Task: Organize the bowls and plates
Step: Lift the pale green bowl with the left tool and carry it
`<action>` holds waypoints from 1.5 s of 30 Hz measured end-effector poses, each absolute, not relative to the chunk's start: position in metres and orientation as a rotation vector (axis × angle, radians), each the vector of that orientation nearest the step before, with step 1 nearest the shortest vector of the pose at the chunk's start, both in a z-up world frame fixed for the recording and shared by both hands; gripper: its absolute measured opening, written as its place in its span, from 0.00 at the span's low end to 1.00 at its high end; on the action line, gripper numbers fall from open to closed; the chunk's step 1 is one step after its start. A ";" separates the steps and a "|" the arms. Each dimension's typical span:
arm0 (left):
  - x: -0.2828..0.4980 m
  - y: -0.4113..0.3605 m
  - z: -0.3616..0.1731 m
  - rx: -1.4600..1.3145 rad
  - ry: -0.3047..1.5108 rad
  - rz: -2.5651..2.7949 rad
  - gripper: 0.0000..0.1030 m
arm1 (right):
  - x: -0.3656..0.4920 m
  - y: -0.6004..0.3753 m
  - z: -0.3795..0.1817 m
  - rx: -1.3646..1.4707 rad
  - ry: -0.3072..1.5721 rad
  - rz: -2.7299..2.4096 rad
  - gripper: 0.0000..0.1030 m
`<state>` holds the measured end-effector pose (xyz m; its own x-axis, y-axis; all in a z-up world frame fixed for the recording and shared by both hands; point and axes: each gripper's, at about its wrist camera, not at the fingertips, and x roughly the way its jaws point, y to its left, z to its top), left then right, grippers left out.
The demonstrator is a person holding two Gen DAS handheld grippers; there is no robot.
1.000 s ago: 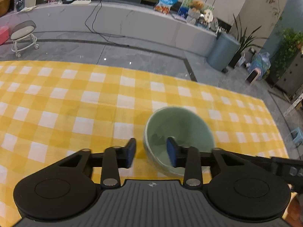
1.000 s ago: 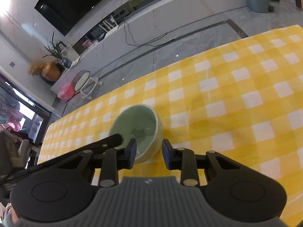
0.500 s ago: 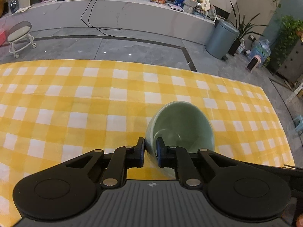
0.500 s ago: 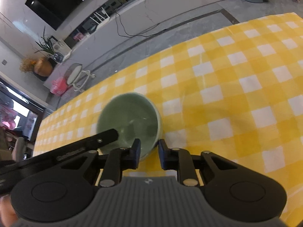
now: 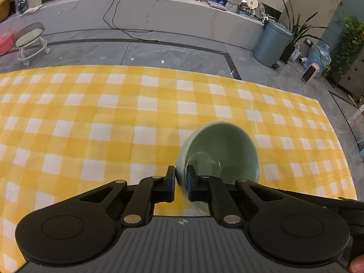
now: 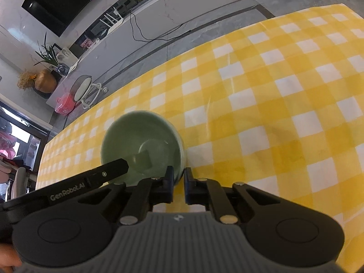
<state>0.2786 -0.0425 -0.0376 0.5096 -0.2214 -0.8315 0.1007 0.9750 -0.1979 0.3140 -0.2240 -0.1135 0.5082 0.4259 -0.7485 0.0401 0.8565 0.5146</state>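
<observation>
Hiding bowl [image 5: 219, 150] rim, hand-held grippers [image 5: 180, 182]

Bowl [image 5: 221, 150] glossy glazed ceramic; tablecloth [image 5: 91, 118] matt checked cloth.

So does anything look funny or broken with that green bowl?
Nothing looks broken or spilled. The odd bit: two grippers pinch one bowl at once. The left gripper clamps the rim on one side, while the right gripper's jaws are closing on the rim opposite. The bowl is empty and looks tipped above the checked tablecloth.
</observation>
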 end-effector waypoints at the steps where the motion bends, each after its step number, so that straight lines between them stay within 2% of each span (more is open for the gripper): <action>1: 0.277 -0.042 -0.036 -0.131 1.019 -0.193 0.10 | 0.313 -0.224 -0.112 0.517 1.027 0.248 0.06; 15: 0.236 -0.035 0.006 -0.148 0.990 -0.189 0.10 | 0.273 -0.227 -0.076 0.542 0.983 0.292 0.06; 28: 0.173 -0.034 0.052 -0.111 0.976 -0.191 0.10 | 0.195 -0.228 -0.034 0.526 0.920 0.356 0.06; 45: 0.107 -0.039 0.048 -0.131 1.088 -0.225 0.11 | 0.109 -0.240 -0.035 0.527 0.954 0.382 0.06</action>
<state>0.1071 -0.0387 0.0478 0.4448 -0.2454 -0.8613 0.1169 0.9694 -0.2159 0.1092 -0.2403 -0.0350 0.5279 0.5273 -0.6657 -0.0778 0.8106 0.5804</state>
